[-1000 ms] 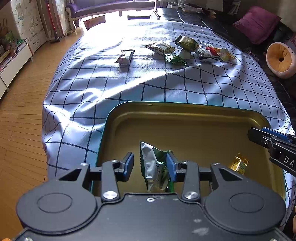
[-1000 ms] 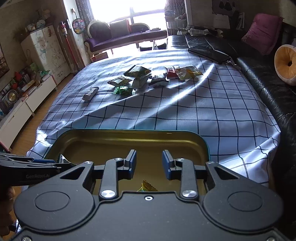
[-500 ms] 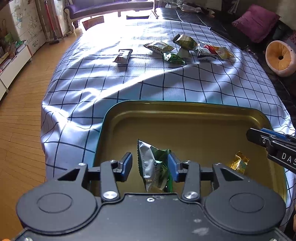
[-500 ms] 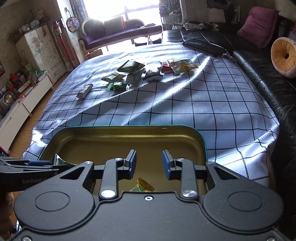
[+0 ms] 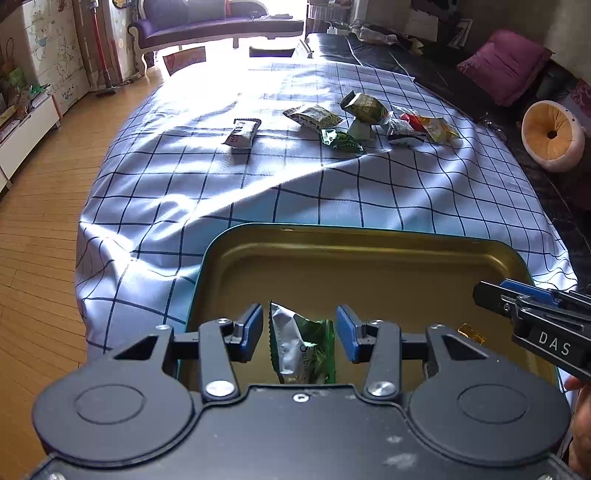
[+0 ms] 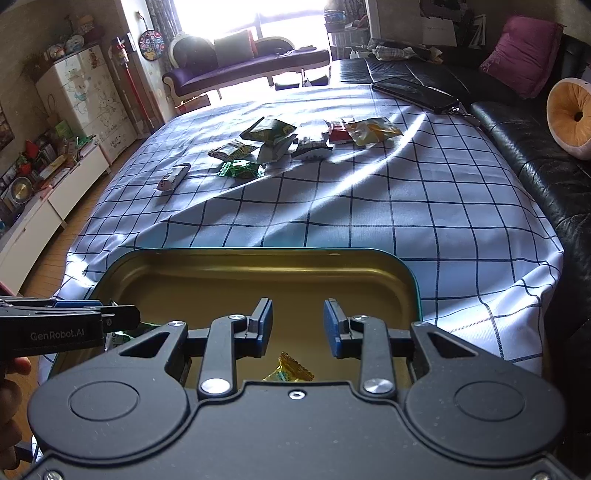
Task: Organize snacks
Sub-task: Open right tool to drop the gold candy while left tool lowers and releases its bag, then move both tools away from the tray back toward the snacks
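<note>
We count two snacks in tin [image 5: 369,240]: silver-green packet [image 5: 301,343] between left gripper [image 5: 299,328]'s parted jaws, gold candy [image 6: 290,369] beneath right gripper [image 6: 297,325], jaws apart, empty.

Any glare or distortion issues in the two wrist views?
Left wrist: sunlight blows out the far tablecloth; fisheye bows its grid. Right wrist: window clipped white, a bright streak crosses the cloth, black sofa stays dark. Snack pile and tray read sharp.
</note>
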Motion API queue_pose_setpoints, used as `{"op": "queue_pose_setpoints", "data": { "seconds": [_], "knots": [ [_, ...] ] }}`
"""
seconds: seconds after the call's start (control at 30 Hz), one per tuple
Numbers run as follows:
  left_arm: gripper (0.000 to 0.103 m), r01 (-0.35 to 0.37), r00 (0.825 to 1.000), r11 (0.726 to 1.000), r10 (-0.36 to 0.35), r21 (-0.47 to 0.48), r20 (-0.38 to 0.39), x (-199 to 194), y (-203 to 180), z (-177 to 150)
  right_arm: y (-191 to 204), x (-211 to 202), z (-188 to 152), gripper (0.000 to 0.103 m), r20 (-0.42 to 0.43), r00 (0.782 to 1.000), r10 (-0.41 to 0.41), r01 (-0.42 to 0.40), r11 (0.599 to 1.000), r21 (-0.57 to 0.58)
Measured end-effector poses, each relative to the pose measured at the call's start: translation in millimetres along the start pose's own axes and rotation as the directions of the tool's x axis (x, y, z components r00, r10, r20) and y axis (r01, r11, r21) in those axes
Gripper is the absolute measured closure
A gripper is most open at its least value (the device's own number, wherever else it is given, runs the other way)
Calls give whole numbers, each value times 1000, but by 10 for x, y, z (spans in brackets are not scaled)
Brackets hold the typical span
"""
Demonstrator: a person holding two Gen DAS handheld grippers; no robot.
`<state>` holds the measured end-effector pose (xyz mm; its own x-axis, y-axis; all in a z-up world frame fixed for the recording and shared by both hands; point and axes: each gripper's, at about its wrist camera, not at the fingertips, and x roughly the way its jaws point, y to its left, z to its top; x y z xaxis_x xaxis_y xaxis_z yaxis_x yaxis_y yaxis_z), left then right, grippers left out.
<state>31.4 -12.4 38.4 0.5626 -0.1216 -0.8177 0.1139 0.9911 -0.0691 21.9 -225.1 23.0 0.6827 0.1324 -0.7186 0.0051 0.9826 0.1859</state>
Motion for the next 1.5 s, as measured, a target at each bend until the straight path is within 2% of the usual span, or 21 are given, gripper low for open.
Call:
{"op": "queue_pose_setpoints", "data": {
  "seconds": [0.37,0.5,0.67,0.93,1.07,1.5],
  "knots": [
    [58,-16,1000,1000,17,-18,19,25,43,19,29,9,-8,61,16,1000,3,-3,1000,2],
    [57,-19,998,1000,19,-5,64,-16,38,16,19,12,-7,61,36,999,-12,11,1000,27],
    [51,-33,990,999,33,1,136,-61,38,19,0,29,-9,61,53,998,-37,34,998,60],
    [49,-30,980,999,34,-26,198,-79,98,74,27,95,16,61,33,999,-42,40,998,55],
    [48,-44,980,999,48,-29,192,-22,126,149,23,131,47,61,20,999,-40,39,998,42],
    [48,-67,977,998,67,-9,203,180,236,479,-42,218,333,59,55,996,-68,67,998,13]
  ]
}}
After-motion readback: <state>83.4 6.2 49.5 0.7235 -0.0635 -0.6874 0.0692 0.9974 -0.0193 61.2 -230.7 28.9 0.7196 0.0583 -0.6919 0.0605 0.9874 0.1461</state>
